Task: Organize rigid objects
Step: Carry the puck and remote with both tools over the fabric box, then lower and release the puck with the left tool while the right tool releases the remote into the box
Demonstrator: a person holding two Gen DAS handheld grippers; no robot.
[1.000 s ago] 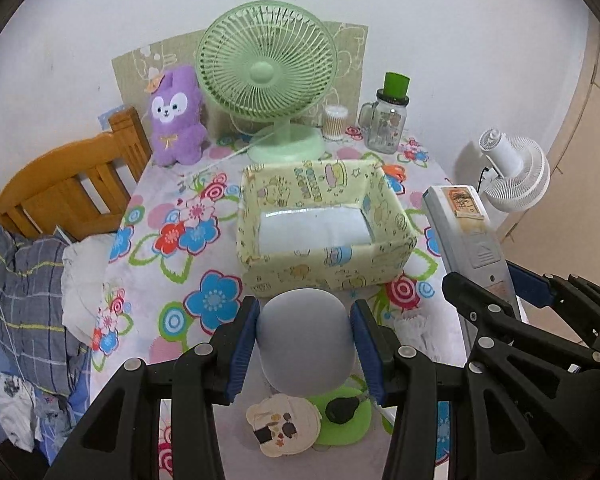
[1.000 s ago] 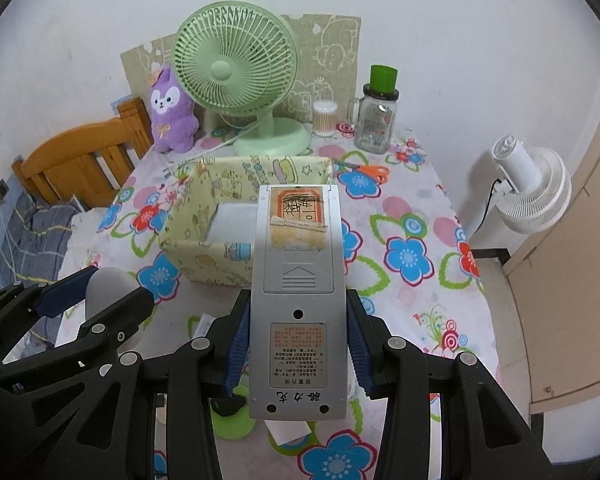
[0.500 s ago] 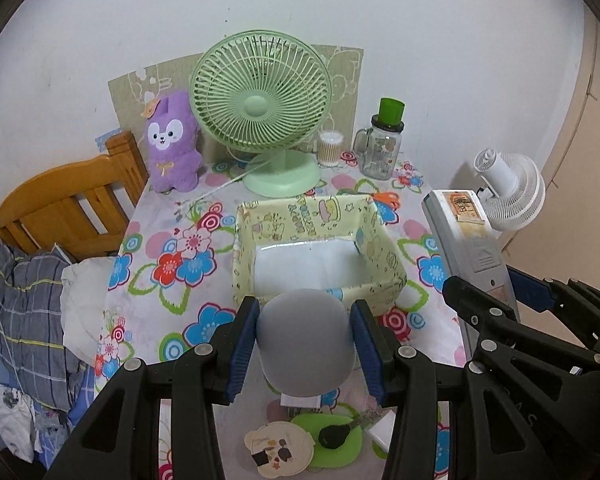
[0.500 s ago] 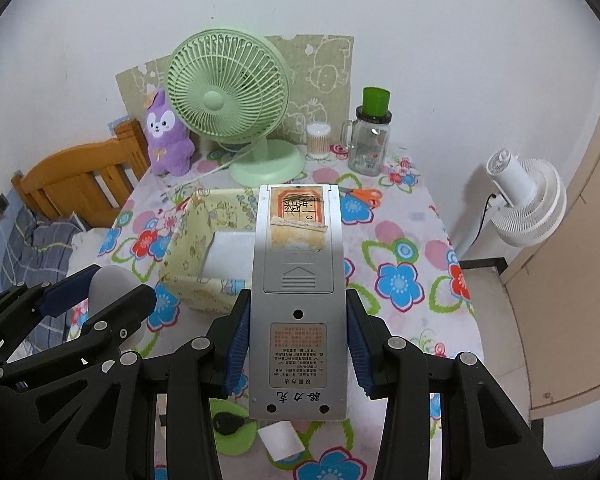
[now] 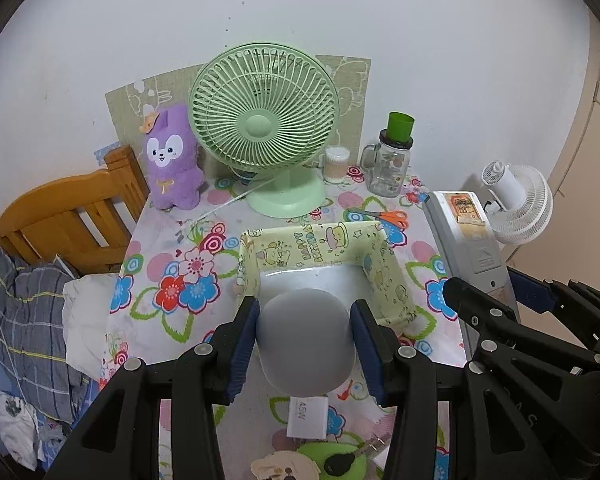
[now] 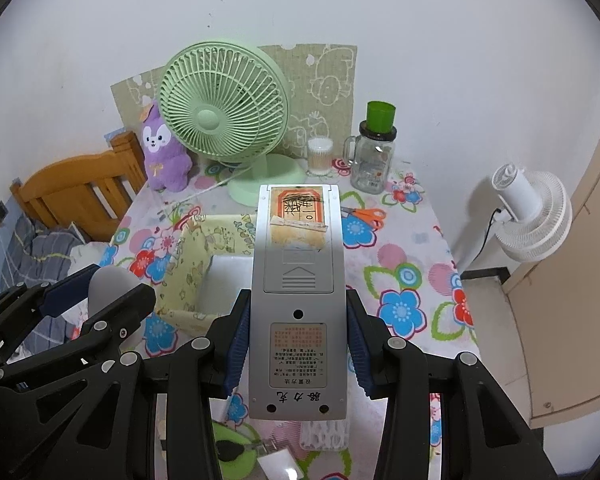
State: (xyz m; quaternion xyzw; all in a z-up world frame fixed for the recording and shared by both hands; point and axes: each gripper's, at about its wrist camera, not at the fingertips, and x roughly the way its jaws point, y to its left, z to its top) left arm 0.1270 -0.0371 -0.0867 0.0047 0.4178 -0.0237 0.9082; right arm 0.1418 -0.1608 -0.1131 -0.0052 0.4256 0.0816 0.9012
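Two tongs clamped: left tongs (image 5: pixel 305 342) on grey mouse (image 5: pixel 306 340), right tongs (image 6: pixel 297 342) on remote (image 6: pixel 298 296) (back upward).

Green fan (image 5: pixel 263 128), purple plush (image 5: pixel 174 158), white fan (image 5: pixel 518 202).

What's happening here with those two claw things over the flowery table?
A person is tidying up with a claw in each hand. The left claw grips a rounded grey object; the right claw grips a silver remote, back side up. Both hang above the table, near the open yellow box, which looks empty. A charger and other small bits lie on the table below.
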